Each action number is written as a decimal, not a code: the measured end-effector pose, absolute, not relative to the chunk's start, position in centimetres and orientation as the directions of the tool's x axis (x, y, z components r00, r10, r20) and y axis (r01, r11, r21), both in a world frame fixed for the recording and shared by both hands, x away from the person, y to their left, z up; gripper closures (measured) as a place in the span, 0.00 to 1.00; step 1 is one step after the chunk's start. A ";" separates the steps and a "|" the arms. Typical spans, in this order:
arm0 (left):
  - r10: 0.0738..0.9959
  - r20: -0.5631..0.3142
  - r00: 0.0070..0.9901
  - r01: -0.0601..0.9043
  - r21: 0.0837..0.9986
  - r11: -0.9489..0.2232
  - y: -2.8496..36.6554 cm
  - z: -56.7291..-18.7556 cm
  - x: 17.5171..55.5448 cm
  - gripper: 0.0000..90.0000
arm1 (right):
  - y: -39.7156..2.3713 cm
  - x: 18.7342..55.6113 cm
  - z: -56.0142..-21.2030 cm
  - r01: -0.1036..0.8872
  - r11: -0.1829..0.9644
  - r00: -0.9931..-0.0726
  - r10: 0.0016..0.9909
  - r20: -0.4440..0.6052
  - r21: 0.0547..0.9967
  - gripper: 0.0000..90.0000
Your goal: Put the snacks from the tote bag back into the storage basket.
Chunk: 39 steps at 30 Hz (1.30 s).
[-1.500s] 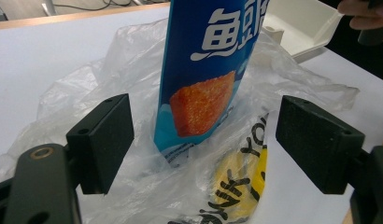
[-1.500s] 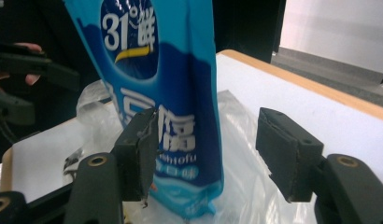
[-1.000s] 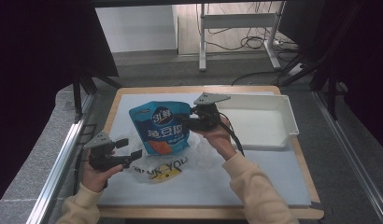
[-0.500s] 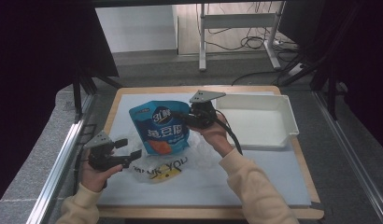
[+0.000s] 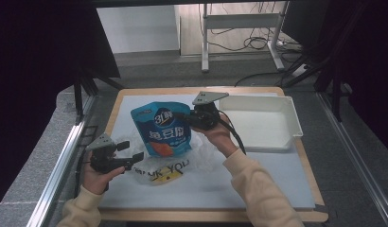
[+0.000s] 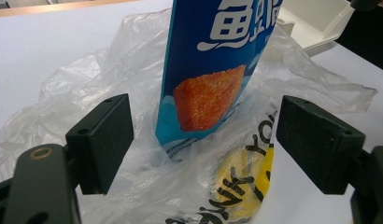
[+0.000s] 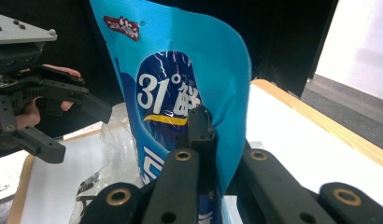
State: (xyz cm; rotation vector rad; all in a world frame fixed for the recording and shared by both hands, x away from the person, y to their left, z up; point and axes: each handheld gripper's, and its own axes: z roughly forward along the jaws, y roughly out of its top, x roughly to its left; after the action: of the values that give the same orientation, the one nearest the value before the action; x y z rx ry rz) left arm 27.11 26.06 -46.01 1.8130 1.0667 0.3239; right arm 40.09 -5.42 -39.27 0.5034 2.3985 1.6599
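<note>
Blue pouch clamped in right gripper jaws; left gripper jaws apart beside plastic bag.

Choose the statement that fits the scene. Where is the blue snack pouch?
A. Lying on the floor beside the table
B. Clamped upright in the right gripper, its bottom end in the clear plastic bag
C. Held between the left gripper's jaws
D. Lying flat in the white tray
B: the right gripper pinches the blue snack pouch at its edge, upright over the clear plastic bag, while the left gripper stands open nearby.
</note>
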 end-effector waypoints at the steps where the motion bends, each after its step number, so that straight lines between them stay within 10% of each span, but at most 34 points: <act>1: 0.782 -0.227 0.580 0.524 0.840 -0.145 26.1 -46.0 27.1 0.21 | -5.4 40.1 -39.3 0.172 0.319 -0.927 0.372 0.043 0.932 0.97; 39: 0.798 -0.227 0.558 0.545 0.826 -0.145 26.5 -46.1 27.3 0.21 | -4.3 38.8 -39.3 0.159 0.236 -0.942 0.327 0.076 0.959 0.98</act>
State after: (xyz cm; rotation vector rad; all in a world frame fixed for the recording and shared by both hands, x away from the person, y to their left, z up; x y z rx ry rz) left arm 27.25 26.49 -46.11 1.8225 1.1031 0.3281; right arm 38.84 -4.34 -39.27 0.4669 2.3557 1.7994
